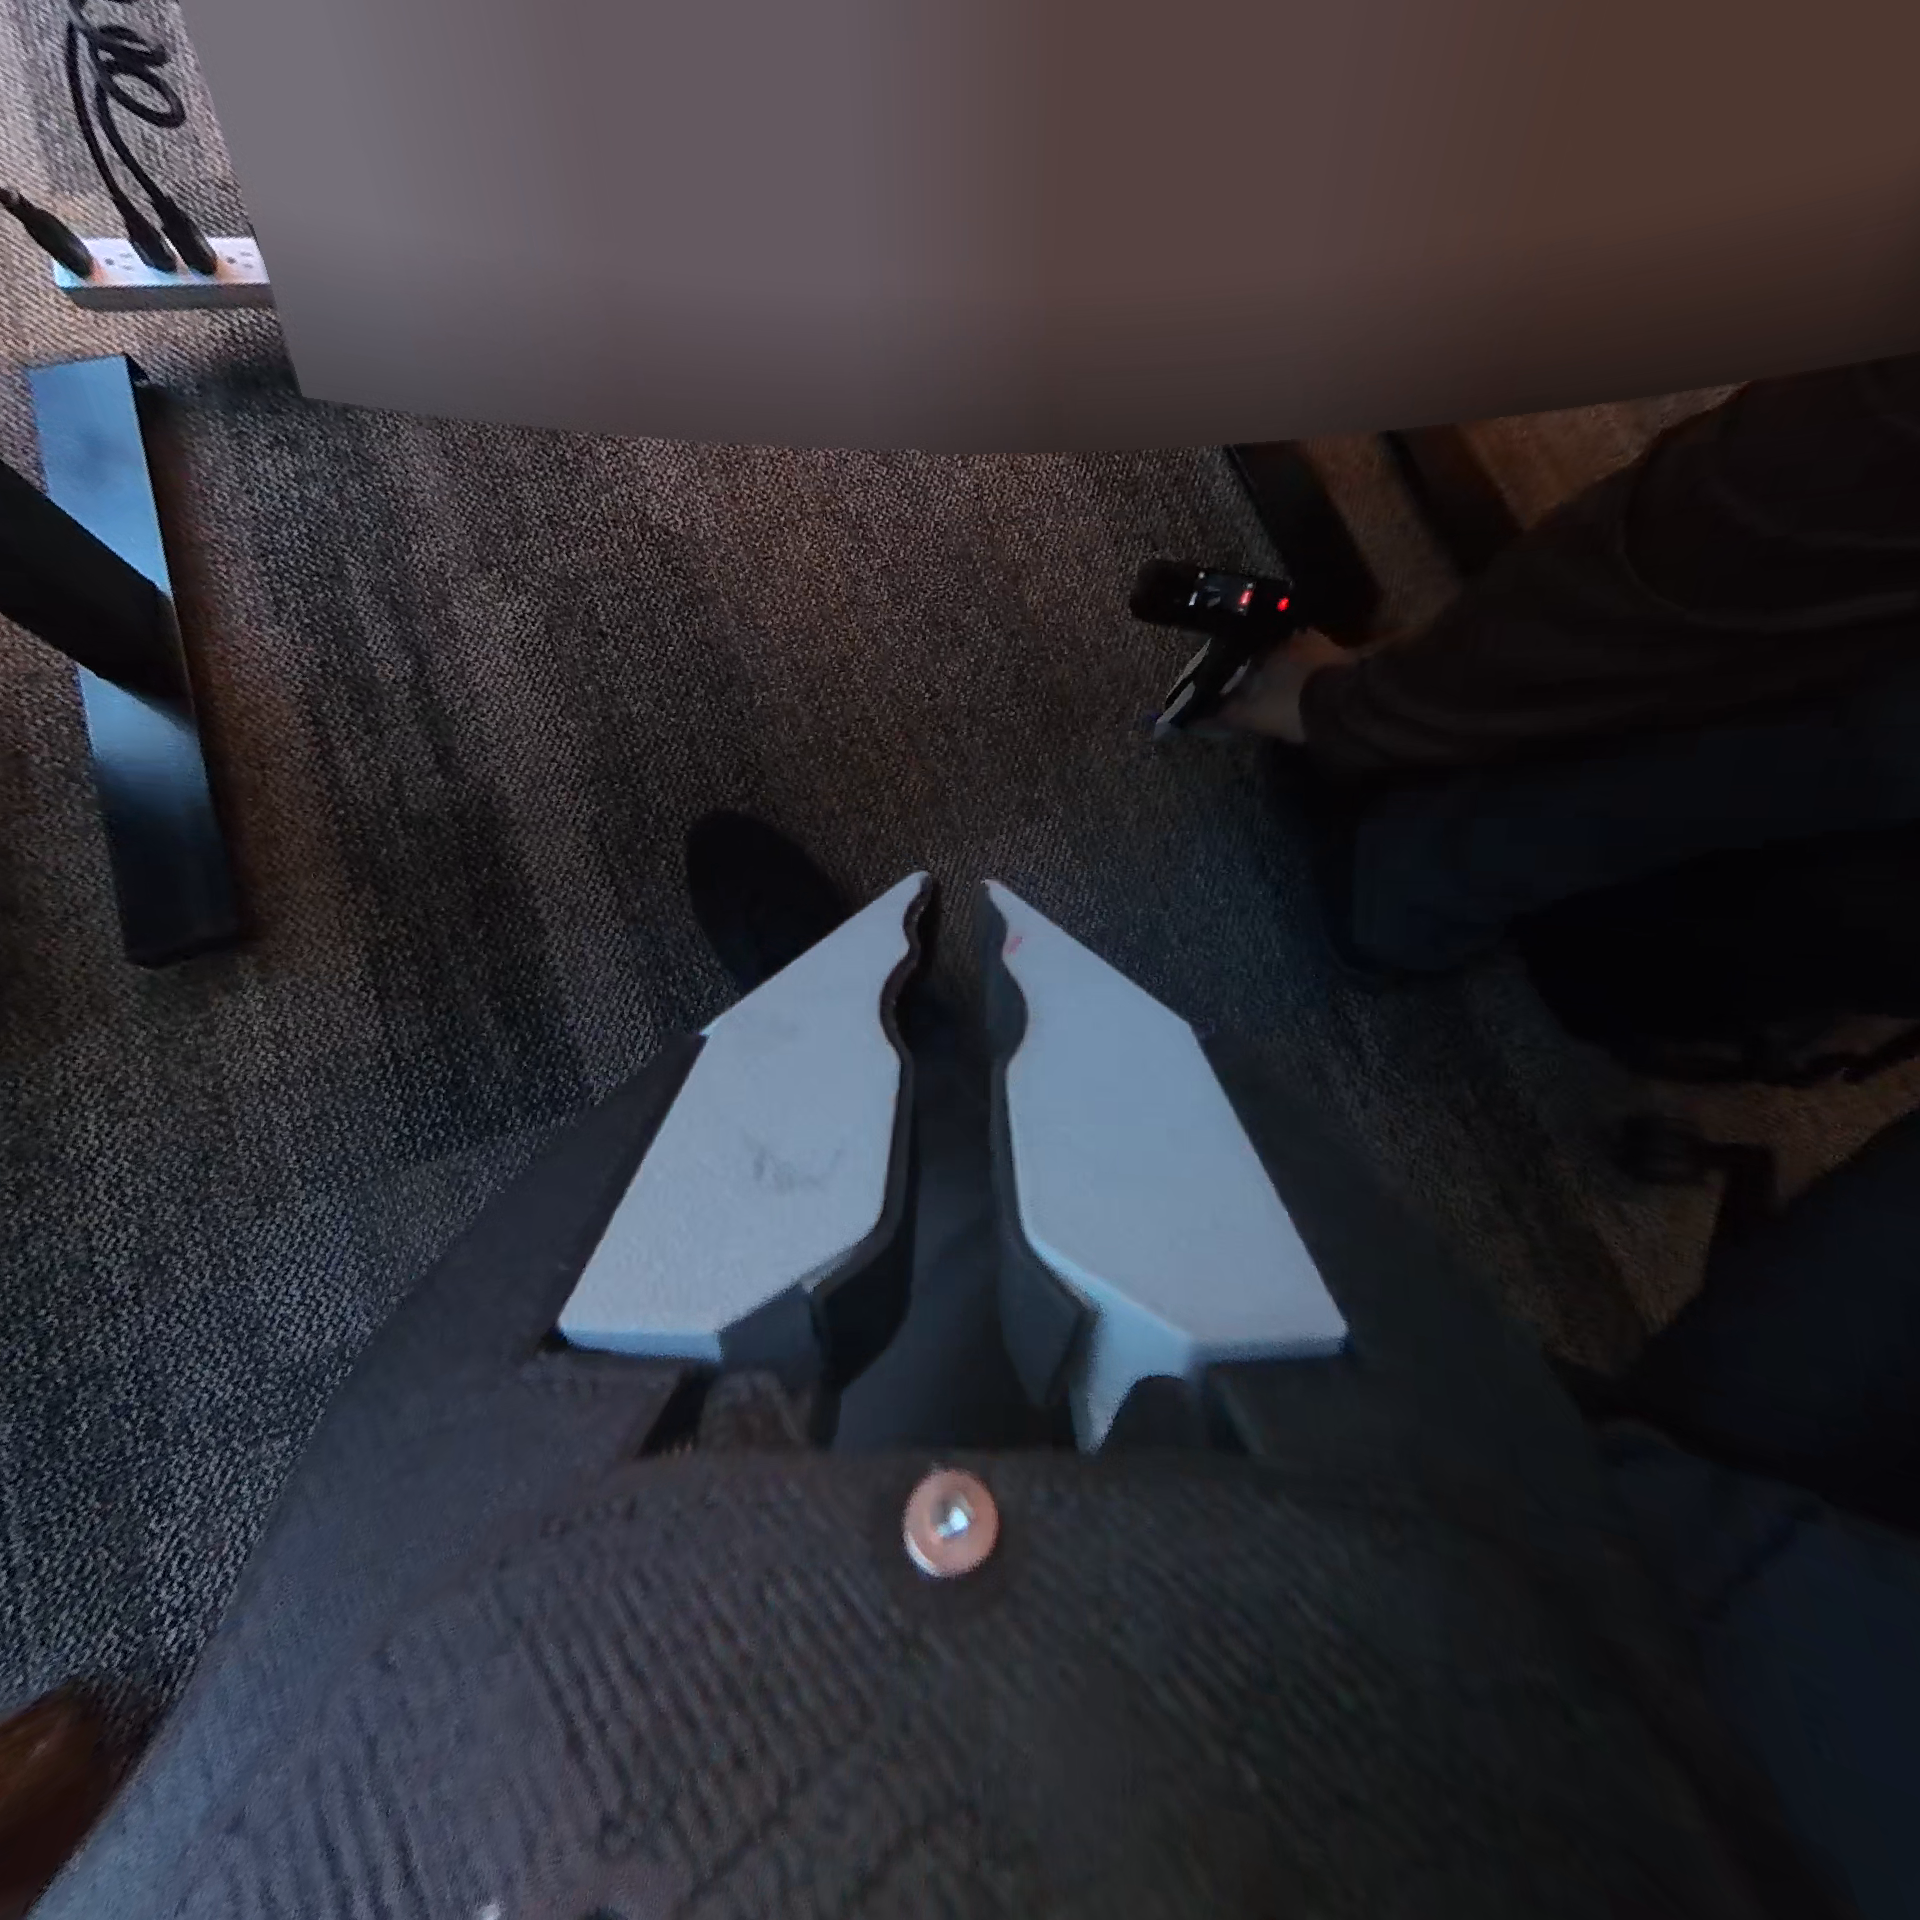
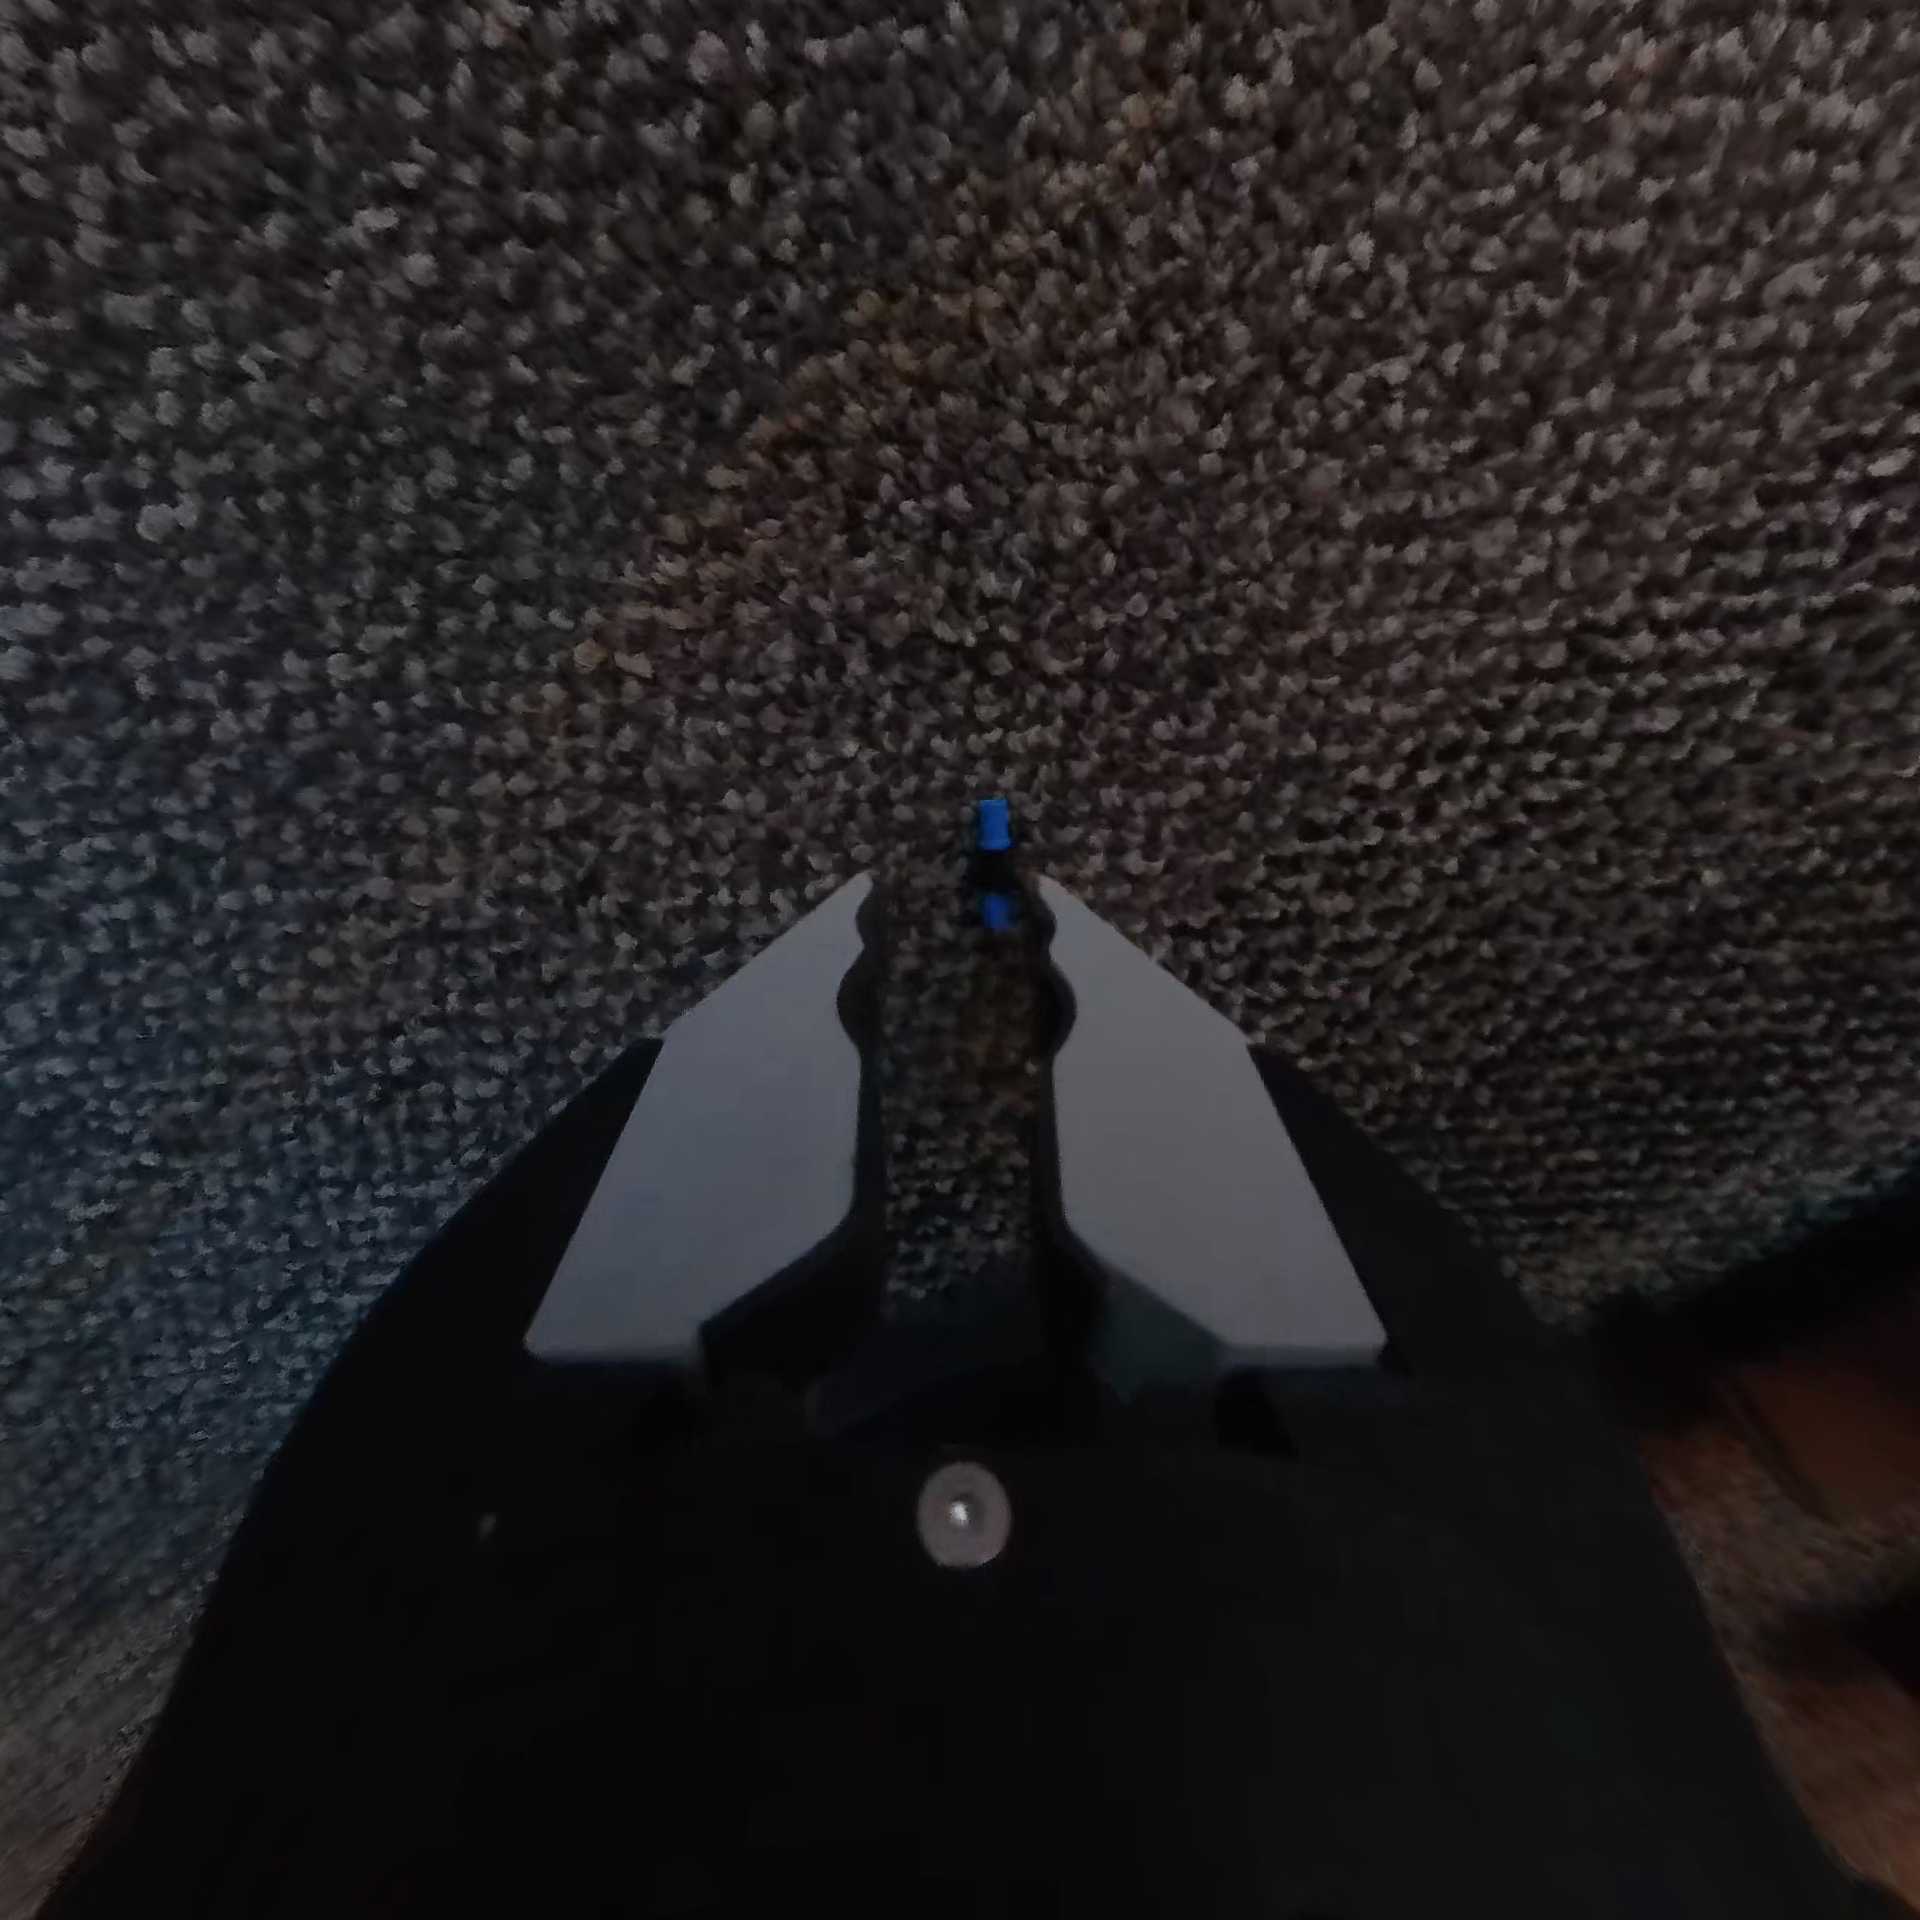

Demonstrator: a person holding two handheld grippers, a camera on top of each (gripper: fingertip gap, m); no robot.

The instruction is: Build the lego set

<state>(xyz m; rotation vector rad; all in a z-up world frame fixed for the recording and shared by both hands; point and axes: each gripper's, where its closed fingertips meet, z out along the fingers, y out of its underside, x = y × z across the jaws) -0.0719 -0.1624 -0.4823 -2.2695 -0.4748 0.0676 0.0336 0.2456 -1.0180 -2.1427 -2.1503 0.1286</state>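
Blue peg (image 2: 991, 862): tiny, light, hard, slick; lies on carpet (image 2: 935, 416) btwn your right gripper (image 2: 956, 894) tips, fingers apart. Pinch mid-shaft. Left gripper (image 1: 956, 894) nearly together, empty.

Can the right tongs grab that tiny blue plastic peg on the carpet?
Probably yes. The right tongs are open right over the tiny blue plastic peg, which lies at their tips on the grey carpet, with nothing between.

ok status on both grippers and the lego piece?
Left gripper nearly shut, empty, over carpet. Right gripper open, low to the floor, small blue pin at its fingertips, not clamped. Nothing in the way.
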